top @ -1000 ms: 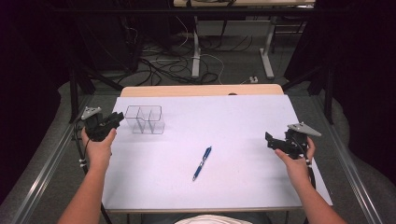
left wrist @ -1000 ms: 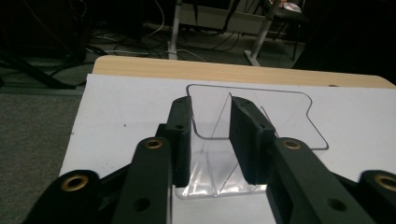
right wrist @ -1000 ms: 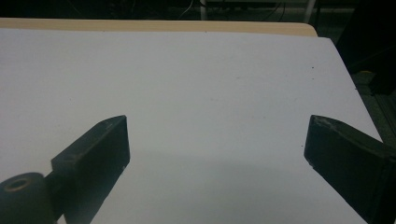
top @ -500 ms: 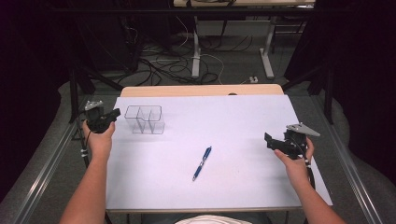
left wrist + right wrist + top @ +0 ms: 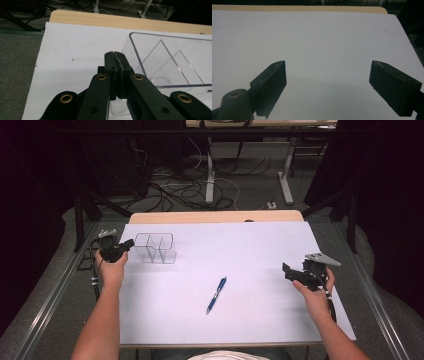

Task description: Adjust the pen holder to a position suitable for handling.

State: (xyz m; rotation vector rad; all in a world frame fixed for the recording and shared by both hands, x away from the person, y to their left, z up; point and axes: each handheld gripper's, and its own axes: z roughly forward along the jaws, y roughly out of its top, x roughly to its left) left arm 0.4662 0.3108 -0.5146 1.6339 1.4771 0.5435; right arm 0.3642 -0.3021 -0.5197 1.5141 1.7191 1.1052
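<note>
1. The left gripper (image 5: pixel 125 245) has drawn back toward the table's left edge since a second ago; the right gripper (image 5: pixel 289 271) has stayed put.
2. The pen (image 5: pixel 216 295) lies mid-table on the white sheet (image 5: pixel 250 250), well apart from both grippers, with bare sheet all around it.
3. The clear divided box (image 5: pixel 156 248) sits near the far left corner, just beside the left gripper's tips.
4. The left gripper's jaws are pressed together on nothing.
5. The right gripper's jaws stand wide apart near the right edge, over bare sheet.
</note>
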